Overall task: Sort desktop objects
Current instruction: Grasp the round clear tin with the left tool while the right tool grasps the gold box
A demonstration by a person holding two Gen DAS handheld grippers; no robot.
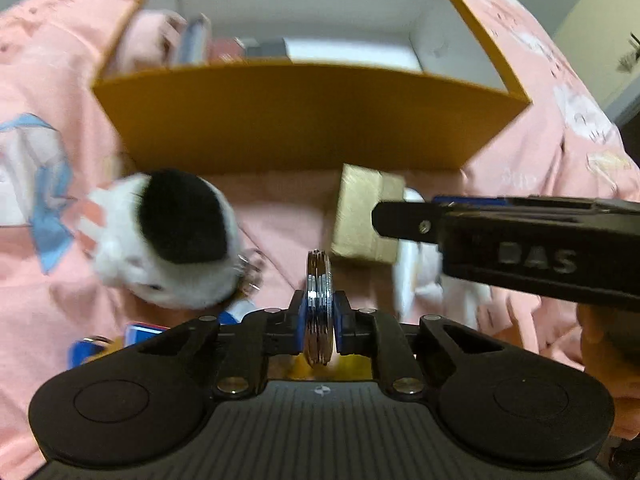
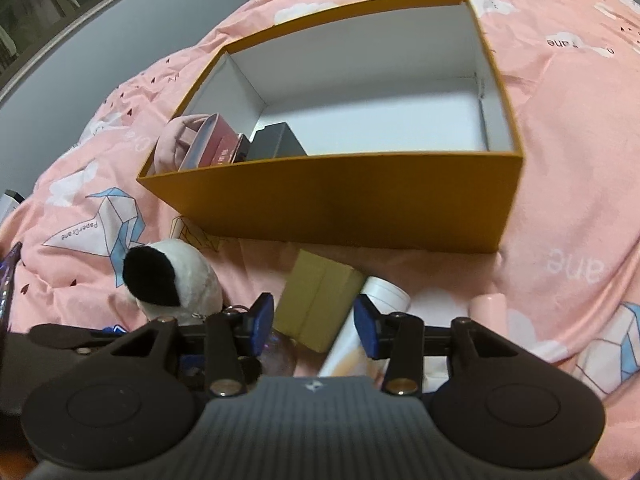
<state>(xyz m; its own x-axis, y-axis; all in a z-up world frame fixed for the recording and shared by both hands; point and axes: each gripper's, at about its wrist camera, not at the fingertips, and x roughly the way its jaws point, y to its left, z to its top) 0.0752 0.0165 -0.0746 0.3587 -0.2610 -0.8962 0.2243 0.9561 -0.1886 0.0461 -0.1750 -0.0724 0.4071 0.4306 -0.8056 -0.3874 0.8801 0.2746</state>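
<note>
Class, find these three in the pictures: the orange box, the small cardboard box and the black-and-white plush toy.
orange box (image 2: 360, 204), right wrist view, front wall.
small cardboard box (image 2: 316, 300), right wrist view, top face.
black-and-white plush toy (image 1: 180, 216), left wrist view, black patch.

Both wrist views tilt down, close – sharing the orange box (image 1: 312, 120) (image 2: 340, 200), seemingly.

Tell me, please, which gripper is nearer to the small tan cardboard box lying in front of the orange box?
Right. The right gripper hangs directly over the tan cardboard box, jaws open around its near end. The left gripper, shut on a silver disc, sits back and to its left.
</note>
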